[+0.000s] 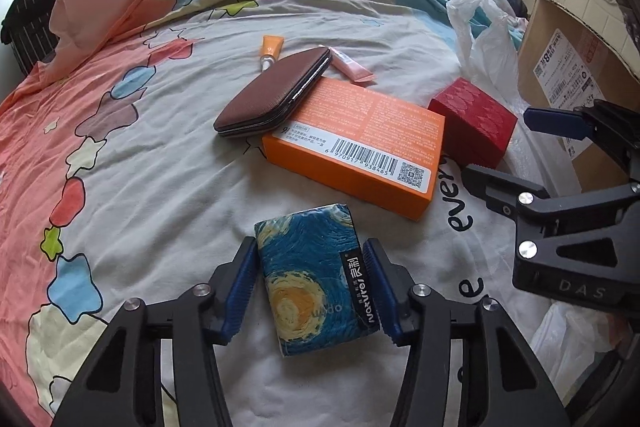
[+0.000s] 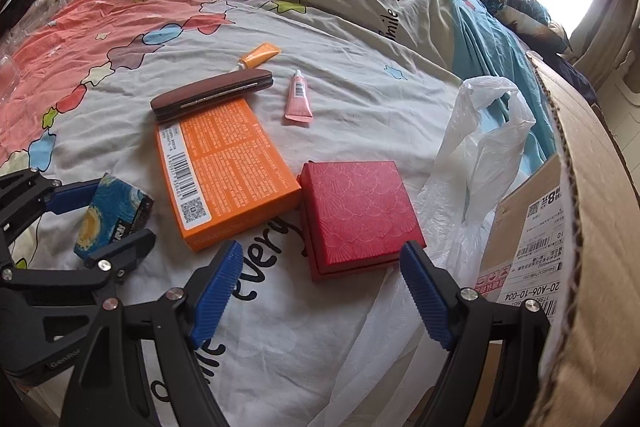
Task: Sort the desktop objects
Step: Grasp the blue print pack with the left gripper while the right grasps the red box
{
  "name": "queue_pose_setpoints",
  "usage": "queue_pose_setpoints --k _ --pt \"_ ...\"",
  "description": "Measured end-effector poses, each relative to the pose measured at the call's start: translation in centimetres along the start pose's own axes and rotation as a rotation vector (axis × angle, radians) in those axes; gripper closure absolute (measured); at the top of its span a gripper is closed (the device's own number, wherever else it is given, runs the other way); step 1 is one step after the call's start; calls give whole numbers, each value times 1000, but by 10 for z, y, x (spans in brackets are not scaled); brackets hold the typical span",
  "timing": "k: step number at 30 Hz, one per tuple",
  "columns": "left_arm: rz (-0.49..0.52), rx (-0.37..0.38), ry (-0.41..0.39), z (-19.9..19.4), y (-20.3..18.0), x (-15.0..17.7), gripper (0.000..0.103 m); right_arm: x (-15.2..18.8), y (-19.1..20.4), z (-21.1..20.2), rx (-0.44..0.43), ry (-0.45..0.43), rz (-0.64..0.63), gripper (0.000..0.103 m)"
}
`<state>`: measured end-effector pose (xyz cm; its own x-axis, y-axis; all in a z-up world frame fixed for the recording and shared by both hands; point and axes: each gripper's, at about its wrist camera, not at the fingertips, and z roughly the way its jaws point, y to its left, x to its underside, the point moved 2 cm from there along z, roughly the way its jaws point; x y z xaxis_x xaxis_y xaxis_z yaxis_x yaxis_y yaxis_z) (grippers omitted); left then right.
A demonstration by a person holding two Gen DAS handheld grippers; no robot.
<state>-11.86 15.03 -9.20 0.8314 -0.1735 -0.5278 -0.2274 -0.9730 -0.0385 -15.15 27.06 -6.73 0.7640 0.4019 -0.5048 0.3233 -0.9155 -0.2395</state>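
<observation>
Left claw (image 1: 312,287) sits low over the bed, both blue pads right up against the sides of the tissue pack (image 1: 316,279) with the starry-night print, so it's pinching that. The pack is lying on the quilt (image 1: 160,167). Right claw (image 2: 320,283) is spread wide with nothing in it, hovering just short of the red box (image 2: 360,215).

Working outward: one orange box (image 1: 356,147) just past the tissue pack, barcode side up, touching the red box at a corner. One brown case (image 1: 276,95) leans on the orange box's far edge. Two small tubes beyond that, an orange tube (image 1: 271,51) and a pink tube (image 2: 299,99). One white plastic bag (image 2: 480,147) sits crumpled to the right of the red box, and one cardboard box (image 2: 580,227) with shipping labels is beside it at the bed's edge.
</observation>
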Motion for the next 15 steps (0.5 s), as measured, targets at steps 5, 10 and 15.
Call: queue_pose_setpoints --k 5,10,15 --pt "27 13 5 -5 5 1 50 -5 0 7 7 7 -10 25" --pt "49 16 4 -8 4 2 51 -13 1 16 13 32 -46 25" --pt "75 20 11 -7 0 4 52 -15 -8 28 9 72 -41 25"
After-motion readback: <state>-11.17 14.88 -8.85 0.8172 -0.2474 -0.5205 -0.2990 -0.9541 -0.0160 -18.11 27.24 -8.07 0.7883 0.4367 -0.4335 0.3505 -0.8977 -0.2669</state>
